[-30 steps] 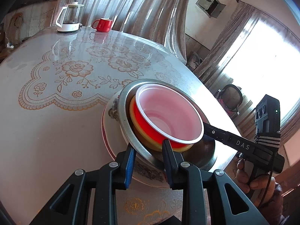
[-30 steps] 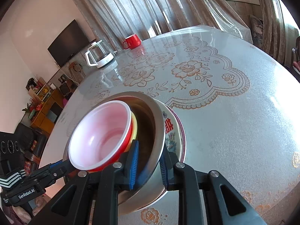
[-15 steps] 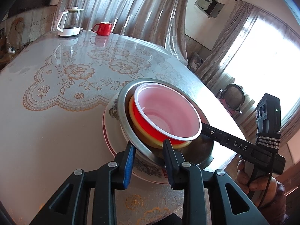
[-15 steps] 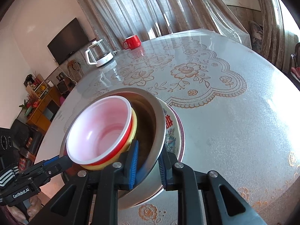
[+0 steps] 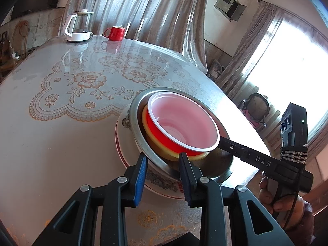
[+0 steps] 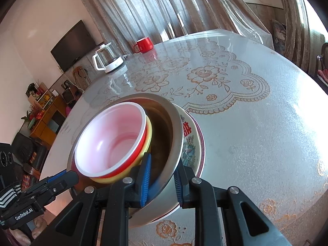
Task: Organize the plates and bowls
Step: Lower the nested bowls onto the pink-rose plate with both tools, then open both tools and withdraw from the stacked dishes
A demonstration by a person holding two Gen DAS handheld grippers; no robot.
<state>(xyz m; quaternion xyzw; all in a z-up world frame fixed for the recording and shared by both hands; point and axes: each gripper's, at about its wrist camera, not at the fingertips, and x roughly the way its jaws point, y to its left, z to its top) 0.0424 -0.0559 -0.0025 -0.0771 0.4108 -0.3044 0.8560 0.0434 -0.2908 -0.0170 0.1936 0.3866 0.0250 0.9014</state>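
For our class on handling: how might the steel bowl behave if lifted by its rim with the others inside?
The steel bowl looks thin and polished, so probably stiff yet slippery between the fingers. The red bowl and yellow bowl sit off-centre inside it, so it may tilt. Both look like light plastic and could slide.

So the stack sits near the counter (image 5: pixel 51 143) edge: plate (image 5: pixel 121 141) at the bottom, metal bowl (image 5: pixel 137 127) on it, then two smaller bowls (image 5: pixel 184 123) nested inside. Kettle (image 5: pixel 79 26) and mug (image 5: pixel 115 33) stand side by side way across the counter, mug just right of the kettle.
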